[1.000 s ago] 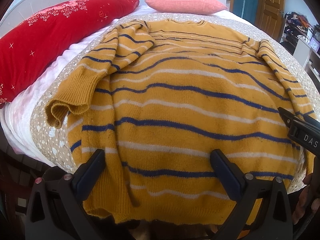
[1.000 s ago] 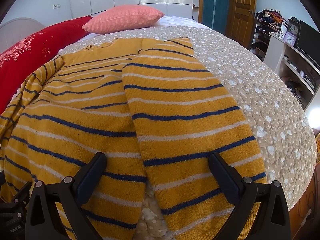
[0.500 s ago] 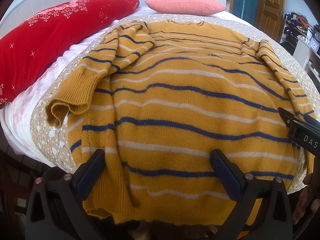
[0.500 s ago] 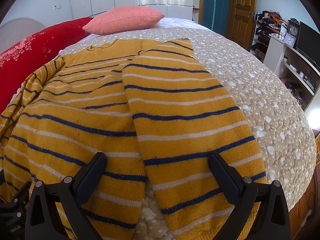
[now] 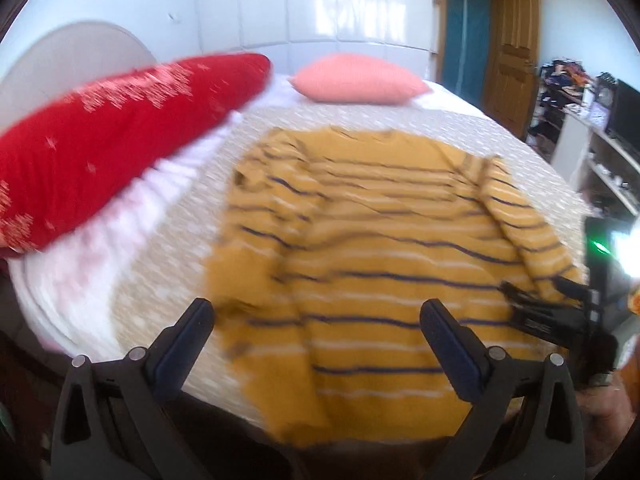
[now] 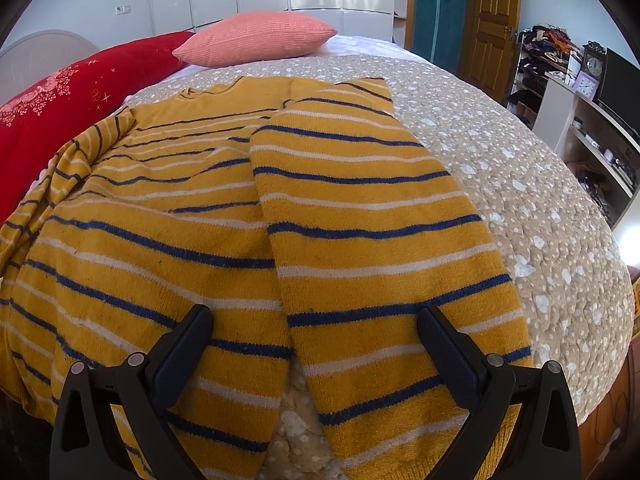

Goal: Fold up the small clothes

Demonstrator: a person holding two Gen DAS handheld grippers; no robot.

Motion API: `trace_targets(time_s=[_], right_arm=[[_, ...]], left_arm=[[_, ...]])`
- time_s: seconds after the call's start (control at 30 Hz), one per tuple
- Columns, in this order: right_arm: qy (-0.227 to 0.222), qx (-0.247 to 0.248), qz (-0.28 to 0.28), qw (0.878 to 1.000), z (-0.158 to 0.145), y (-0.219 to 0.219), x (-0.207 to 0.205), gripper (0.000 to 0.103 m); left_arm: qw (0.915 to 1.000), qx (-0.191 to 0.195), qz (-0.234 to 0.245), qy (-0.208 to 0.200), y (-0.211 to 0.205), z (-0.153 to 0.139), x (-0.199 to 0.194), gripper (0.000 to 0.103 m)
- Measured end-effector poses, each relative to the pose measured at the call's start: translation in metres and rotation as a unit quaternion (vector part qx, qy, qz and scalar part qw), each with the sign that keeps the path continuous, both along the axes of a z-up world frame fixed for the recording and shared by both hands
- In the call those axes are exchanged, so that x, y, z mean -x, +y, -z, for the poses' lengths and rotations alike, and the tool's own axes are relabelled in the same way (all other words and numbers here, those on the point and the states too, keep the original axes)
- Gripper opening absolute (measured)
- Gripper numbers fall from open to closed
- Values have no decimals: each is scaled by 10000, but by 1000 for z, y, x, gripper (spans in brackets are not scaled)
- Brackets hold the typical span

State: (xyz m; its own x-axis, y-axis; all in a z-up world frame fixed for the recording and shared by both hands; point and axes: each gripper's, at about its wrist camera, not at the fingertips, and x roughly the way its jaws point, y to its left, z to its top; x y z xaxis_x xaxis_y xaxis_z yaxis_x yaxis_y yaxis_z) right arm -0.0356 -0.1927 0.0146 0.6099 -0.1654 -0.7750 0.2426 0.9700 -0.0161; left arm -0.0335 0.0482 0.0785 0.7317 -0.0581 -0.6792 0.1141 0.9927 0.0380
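Note:
A mustard sweater with navy and white stripes [image 5: 380,272] lies flat on the bed, neck away from me. Its left sleeve [image 5: 256,216] is folded in over the body, its right sleeve [image 6: 368,232] is folded down along the right side. My left gripper [image 5: 316,332] is open and empty, raised above the sweater's left hem; that view is blurred. My right gripper [image 6: 314,340] is open and empty just above the right sleeve and hem. It also shows at the right edge of the left wrist view [image 5: 560,312].
The beige dotted bedspread [image 6: 500,168] covers the bed. A long red pillow [image 5: 112,132] lies at the left, a pink cushion [image 6: 256,38] at the head. White shelves with clocks [image 6: 588,92] and a wooden door [image 6: 492,20] stand right.
My left gripper has pulled back and up fast from the sweater, so more bed and wall show. My right gripper has moved slightly back. The sweater has not moved.

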Motion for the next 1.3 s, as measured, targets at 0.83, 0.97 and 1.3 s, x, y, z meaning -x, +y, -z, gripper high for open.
trace_targets(time_s=[0.83, 0.97, 1.3], right_arm=[[255, 39, -239, 9994, -1, 1, -8, 103], [-94, -501, -514, 9974, -46, -17, 8, 74], [534, -709, 278, 9957, -24, -93, 25, 89]], left_arm=[[9862, 569, -1218, 969, 143, 49, -76, 22], [9885, 769, -1090, 708, 143, 23, -45, 35], [9958, 678, -597, -137, 107, -21, 8, 73]])
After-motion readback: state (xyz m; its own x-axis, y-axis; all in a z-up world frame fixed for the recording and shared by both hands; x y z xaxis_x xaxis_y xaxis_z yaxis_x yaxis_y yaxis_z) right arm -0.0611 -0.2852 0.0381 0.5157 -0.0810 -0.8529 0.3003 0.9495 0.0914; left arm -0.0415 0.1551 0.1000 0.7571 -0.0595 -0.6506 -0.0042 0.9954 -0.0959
